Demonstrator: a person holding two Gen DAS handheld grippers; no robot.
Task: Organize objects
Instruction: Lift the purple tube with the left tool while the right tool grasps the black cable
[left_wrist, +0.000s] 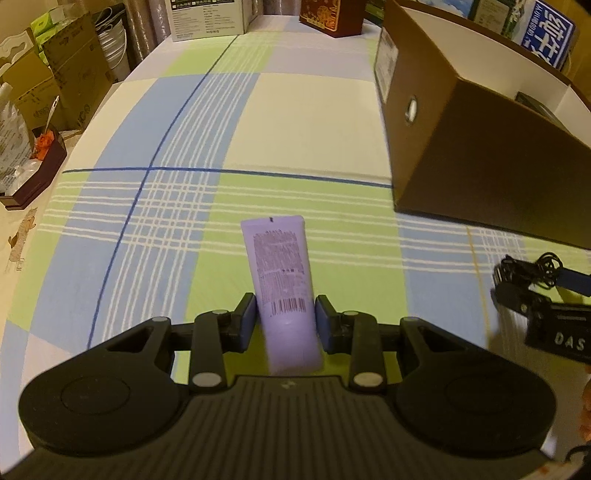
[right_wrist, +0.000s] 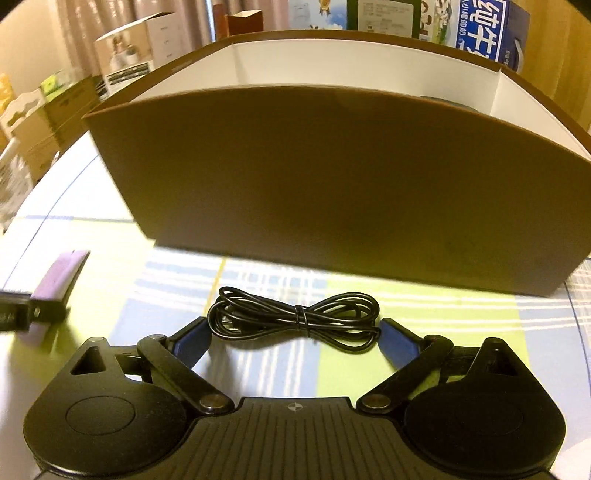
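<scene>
Risk: bundled black cable on plaid surface, between spread right gripper fingers, may slip out if pinched off-centre. Lavender tube clamped in left gripper, brown storage box at two o'clock.

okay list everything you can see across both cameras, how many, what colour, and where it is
tube: one, lilac, clamped upright-ish between the left gripper's pads, above the tablecloth
cable: one coiled bundle, black, lying on the cloth between the right gripper's open fingers, in front of the box
storage box: one, brown outside, white inside, on the table behind the cable; something dark sits inside, unclear what
tablecloth: one, plaid in blue, green and cream, covering the table
cartons and boxes: several, mixed colours, along the far edge and left side of the table
left gripper: one, black with blue pads, shut on the tube
right gripper: one, black with blue pads, open around the cable
</scene>
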